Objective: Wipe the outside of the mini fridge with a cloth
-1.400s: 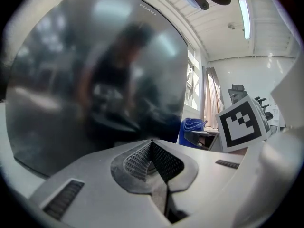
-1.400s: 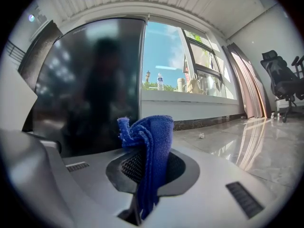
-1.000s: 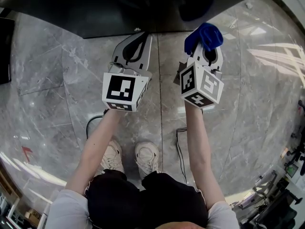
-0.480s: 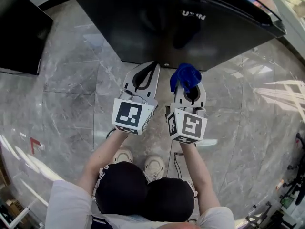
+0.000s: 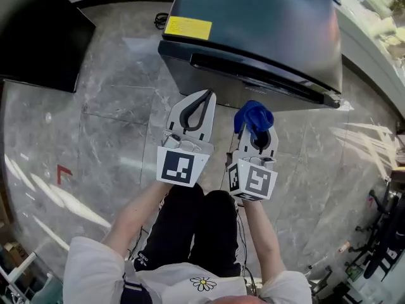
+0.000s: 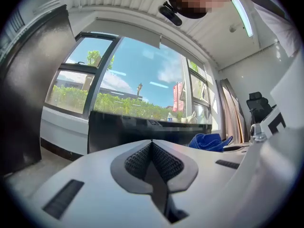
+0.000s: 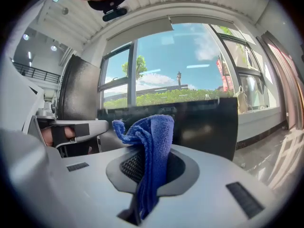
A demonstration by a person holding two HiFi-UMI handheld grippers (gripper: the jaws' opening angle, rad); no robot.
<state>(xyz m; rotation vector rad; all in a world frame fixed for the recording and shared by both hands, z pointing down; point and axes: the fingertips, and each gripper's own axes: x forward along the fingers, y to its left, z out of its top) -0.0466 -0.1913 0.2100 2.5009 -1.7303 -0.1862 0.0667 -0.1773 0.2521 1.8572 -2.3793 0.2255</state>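
Grey marble floor (image 5: 95,138) is seen under everything. The mini fridge (image 5: 253,30), dark w/ a glossy top, is stood on it just ahead of the person, its front turned toward both tools. A dark cabinet (image 5: 38,37) is seen at upper left, apart from the fridge. Black trousers (image 5: 190,233) are seen below the grippers. The left gripper (image 5: 204,97) is held fwd near the fridge front, jaws pressed together w/ nothing btwn them; contact w/ the fridge cannot be made out. The right gripper (image 5: 255,133) is held just beside it, jaws clenched on a blue microfibre cloth (image 5: 253,114). The cloth is bunched upright out of the jaws, w/ a tail hung down btwn them. It is kept near the fridge front, apart from it in the right gripper view. A yellow label (image 5: 187,27) is stuck on the left part of the fridge top. A small red mark (image 5: 63,173) is seen on the floor at left.
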